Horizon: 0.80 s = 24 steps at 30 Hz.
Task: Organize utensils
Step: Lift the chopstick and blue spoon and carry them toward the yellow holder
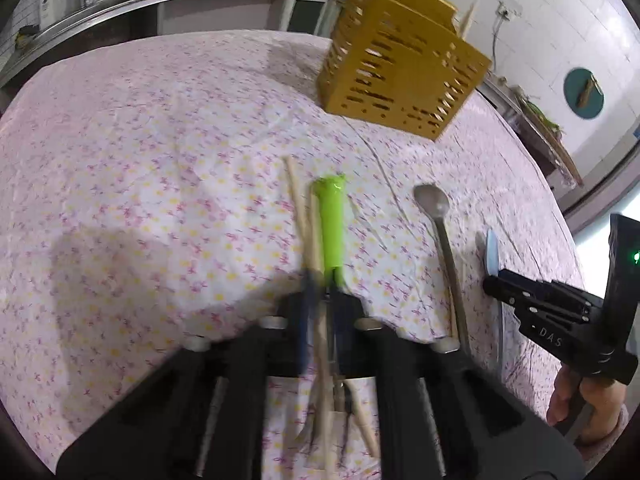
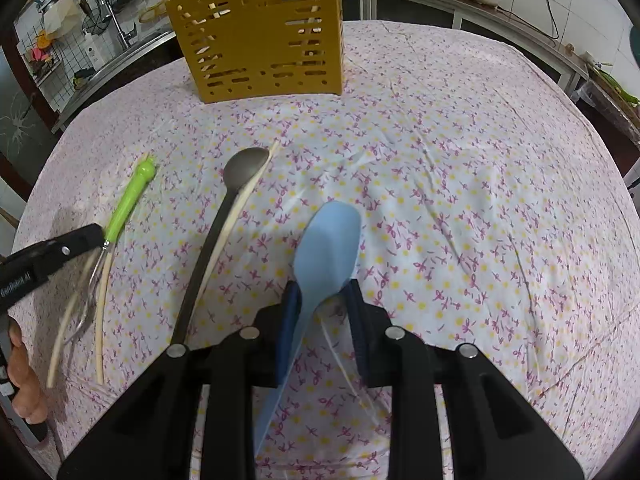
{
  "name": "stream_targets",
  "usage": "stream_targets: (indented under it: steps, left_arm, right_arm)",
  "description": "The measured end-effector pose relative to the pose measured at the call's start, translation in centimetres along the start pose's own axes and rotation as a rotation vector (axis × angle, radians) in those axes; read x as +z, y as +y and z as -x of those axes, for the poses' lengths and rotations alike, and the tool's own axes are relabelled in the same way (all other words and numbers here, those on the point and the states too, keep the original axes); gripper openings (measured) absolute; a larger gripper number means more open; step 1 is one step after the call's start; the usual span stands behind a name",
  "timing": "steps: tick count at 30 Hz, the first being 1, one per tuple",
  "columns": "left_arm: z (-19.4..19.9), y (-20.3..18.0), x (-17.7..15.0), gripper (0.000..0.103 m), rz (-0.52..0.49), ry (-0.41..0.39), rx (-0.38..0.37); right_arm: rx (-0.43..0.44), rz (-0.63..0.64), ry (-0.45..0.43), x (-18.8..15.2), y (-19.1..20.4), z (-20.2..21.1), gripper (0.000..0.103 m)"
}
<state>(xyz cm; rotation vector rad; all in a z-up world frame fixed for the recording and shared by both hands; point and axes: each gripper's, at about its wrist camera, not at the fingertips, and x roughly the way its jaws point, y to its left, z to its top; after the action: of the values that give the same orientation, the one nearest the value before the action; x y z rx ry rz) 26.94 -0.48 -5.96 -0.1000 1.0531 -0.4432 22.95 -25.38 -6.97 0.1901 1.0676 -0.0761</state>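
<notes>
Green-handled whisk (image 1: 330,224), pink-flowered tablecloth (image 1: 160,140)

Left gripper (image 1: 324,304) angled steeply down, jaws closed tight — green-handled whisk (image 1: 330,224) pinched at the neck. Right gripper (image 2: 322,304) angled steeply down too, jaws narrow, pads pressed on blue spoon (image 2: 324,252). Bare hand (image 1: 580,400) wrapped round right grip — fingers (image 2: 24,380) visible on left grip.

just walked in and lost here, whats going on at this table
A person with a gripper in each hand is sorting utensils toward the yellow holder. The left gripper is shut on the green-handled whisk. The right gripper holds the blue spoon. A metal spoon and chopsticks lie on the cloth.
</notes>
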Motion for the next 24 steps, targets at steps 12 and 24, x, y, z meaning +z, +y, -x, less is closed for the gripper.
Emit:
stream_targets:
  steps: [12, 24]
  left_arm:
    - [-0.5, 1.3, 0.5, 0.001, 0.042, 0.031, -0.003]
    - [-1.4, -0.1, 0.2, 0.022, -0.05, 0.045, 0.061]
  right_arm:
    - [-0.014, 0.042, 0.054, 0.9, 0.2, -0.4, 0.026]
    - [-0.006, 0.039, 0.046, 0.9, 0.2, -0.5, 0.026]
